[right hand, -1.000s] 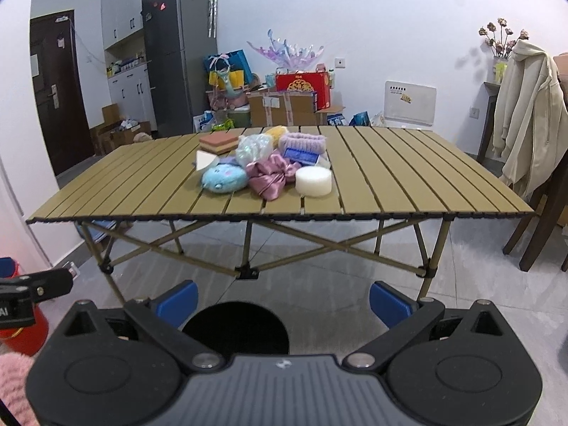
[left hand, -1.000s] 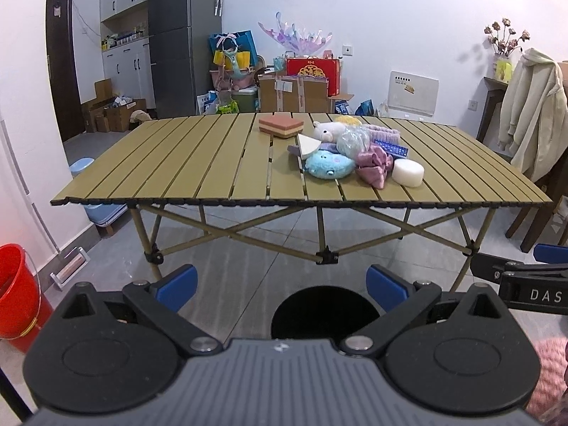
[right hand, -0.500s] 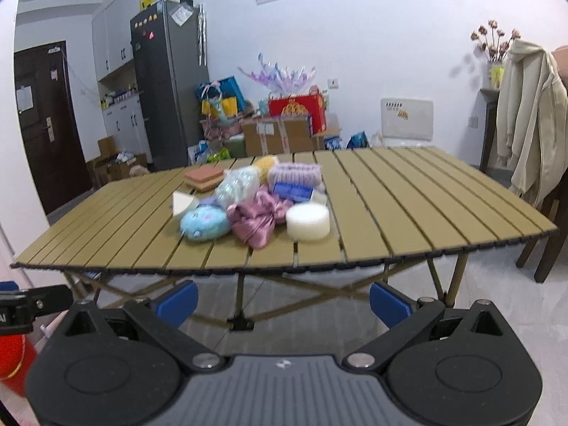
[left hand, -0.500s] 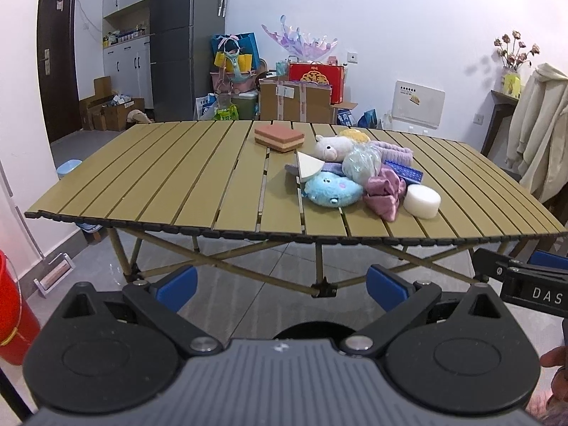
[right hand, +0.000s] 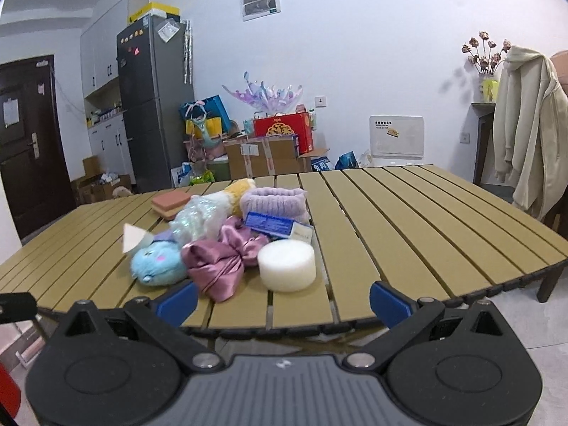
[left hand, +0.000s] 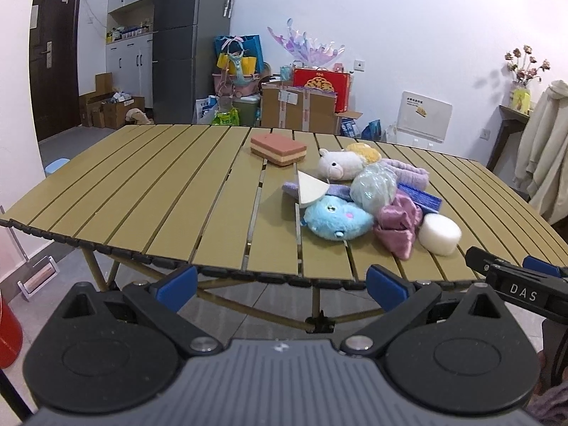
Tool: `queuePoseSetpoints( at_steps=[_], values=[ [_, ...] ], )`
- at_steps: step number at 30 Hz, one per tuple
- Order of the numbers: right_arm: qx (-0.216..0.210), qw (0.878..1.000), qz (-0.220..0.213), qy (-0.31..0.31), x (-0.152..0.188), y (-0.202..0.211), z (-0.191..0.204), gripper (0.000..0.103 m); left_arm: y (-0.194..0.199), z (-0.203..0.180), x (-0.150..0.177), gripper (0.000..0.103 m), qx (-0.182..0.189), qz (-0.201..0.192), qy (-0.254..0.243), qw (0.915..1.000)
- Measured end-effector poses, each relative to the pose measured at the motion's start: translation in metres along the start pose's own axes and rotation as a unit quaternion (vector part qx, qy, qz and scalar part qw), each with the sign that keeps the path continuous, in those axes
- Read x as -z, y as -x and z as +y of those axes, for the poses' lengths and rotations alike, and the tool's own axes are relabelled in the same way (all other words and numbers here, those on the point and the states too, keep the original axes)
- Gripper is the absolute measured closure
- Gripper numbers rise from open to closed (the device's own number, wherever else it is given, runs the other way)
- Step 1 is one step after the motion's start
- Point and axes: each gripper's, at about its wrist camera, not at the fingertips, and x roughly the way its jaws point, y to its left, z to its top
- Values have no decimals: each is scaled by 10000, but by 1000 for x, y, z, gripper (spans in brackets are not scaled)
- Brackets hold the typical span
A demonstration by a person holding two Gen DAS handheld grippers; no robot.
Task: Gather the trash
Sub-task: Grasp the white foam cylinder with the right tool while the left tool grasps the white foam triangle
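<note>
A pile of items lies on the slatted tan table [left hand: 142, 191]: a blue plush [left hand: 335, 220], a white plush [left hand: 339, 164], a crumpled clear plastic bag [left hand: 373, 186], a pink satin cloth [left hand: 397, 225], a white foam disc [left hand: 439, 233], a blue box [left hand: 420, 197], a white paper triangle [left hand: 310, 189], a layered sponge [left hand: 278, 148]. The pile also shows in the right wrist view: foam disc [right hand: 286, 264], pink cloth [right hand: 220, 262], plastic bag [right hand: 198, 218]. My left gripper [left hand: 282, 283] is open at the near table edge. My right gripper [right hand: 284, 301] is open, just short of the foam disc.
A red bucket [left hand: 9, 333] stands on the floor at the left. Boxes [left hand: 298, 110] and bags are stacked against the back wall beside a fridge [left hand: 184, 42]. A coat [right hand: 529, 131] hangs on a chair at the right.
Both grippers have risen and moved closer to the table and the pile. Both stay open and empty.
</note>
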Motion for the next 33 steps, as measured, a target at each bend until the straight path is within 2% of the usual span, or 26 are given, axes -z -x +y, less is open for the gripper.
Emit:
queuePoseSetpoints(
  at_steps=[5, 10, 14, 19, 23, 27, 29, 31, 32, 33],
  values=[
    [228, 9997, -58, -22, 2, -29, -10, 0, -23, -2, -4, 0, 20, 49, 88, 9999],
    [-24, 9996, -174, -214, 2, -47, -19, 0, -43, -4, -11, 0, -4, 104, 172, 9998],
    [-10, 9994, -239, -262, -1, -57, -23, 0, -49, -7, -24, 0, -14, -24, 176, 9998],
    [132, 9996, -245, -79, -1, -72, -23, 0, -56, -9, -36, 0, 4, -228, 106, 9997],
    [233, 9994, -214, 133, -1, -81, -21, 0, -68, -6, -40, 0, 10, -167, 196, 9997],
    [145, 9994, -81, 301, -1, -95, -14, 1, -79, -7, -45, 0, -48, -179, 133, 9997],
    [130, 9993, -42, 349, -1, -104, -10, 5, -85, -9, -46, 0, -97, -199, 73, 9997],
    [103, 9994, 1, 343, -1, -112, -9, 18, -92, -11, -46, 0, -157, -227, -26, 9996],
    [79, 9995, 30, 309, -2, -116, -9, 21, -95, -11, -46, 0, -157, -242, -64, 9996],
    [44, 9996, 48, 268, -2, -119, -10, 31, -100, -12, -47, 0, -157, -252, -101, 9995]
  ],
)
